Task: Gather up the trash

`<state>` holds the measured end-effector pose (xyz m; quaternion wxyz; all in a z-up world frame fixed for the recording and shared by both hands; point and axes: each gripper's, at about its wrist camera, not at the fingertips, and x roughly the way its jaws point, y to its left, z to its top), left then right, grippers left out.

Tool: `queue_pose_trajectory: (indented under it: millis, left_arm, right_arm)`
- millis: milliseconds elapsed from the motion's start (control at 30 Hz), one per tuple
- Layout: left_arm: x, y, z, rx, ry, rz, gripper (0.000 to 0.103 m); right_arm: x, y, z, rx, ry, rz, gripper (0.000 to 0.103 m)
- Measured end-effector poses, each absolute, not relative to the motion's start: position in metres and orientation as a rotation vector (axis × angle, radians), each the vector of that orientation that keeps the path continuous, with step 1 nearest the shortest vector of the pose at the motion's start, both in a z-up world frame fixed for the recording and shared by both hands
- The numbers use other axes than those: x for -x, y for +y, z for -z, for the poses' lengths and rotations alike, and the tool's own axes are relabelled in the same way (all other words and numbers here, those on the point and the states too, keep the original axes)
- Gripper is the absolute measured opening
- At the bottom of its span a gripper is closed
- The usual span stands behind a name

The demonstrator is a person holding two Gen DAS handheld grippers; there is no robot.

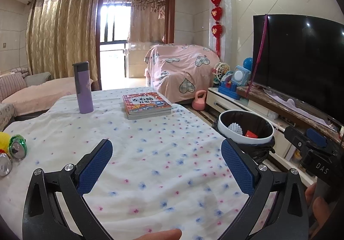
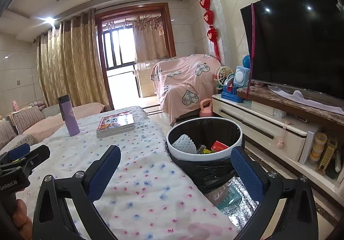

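Hovering over the flower-print tablecloth (image 1: 150, 154), the left gripper (image 1: 166, 166) has its blue pads spread wide with nothing between them, and the right gripper (image 2: 175, 172) is likewise splayed and empty, poised near the table's edge beside the trash bin (image 2: 172, 149). What trash remains on the table sits at the far left edge of the left wrist view: a crushed green can (image 1: 18, 146) lying on its side with its open end turned toward the camera, next to a yellow object (image 1: 4, 140) and a silvery piece (image 1: 4, 163). That cluster lies well to the left of the left gripper, so I judge that hand the nearer one; it would need to swing left. The bin, already holding a white ridged piece (image 2: 185, 144) and a red box (image 2: 219, 145), stands off the table's right side.
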<state>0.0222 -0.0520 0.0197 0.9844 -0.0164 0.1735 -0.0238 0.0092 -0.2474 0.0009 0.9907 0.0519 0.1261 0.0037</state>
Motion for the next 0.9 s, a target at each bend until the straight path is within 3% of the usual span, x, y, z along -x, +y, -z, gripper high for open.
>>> queue_pose_trajectory:
  millis: [900]
  left_arm:
    - [-0.0187,-0.0539,-0.0210,0.021,0.330,0.057,0.103]
  right_arm:
    - [-0.0074,-0.2448,-0.0013,-0.113,0.235,-0.020,0.103]
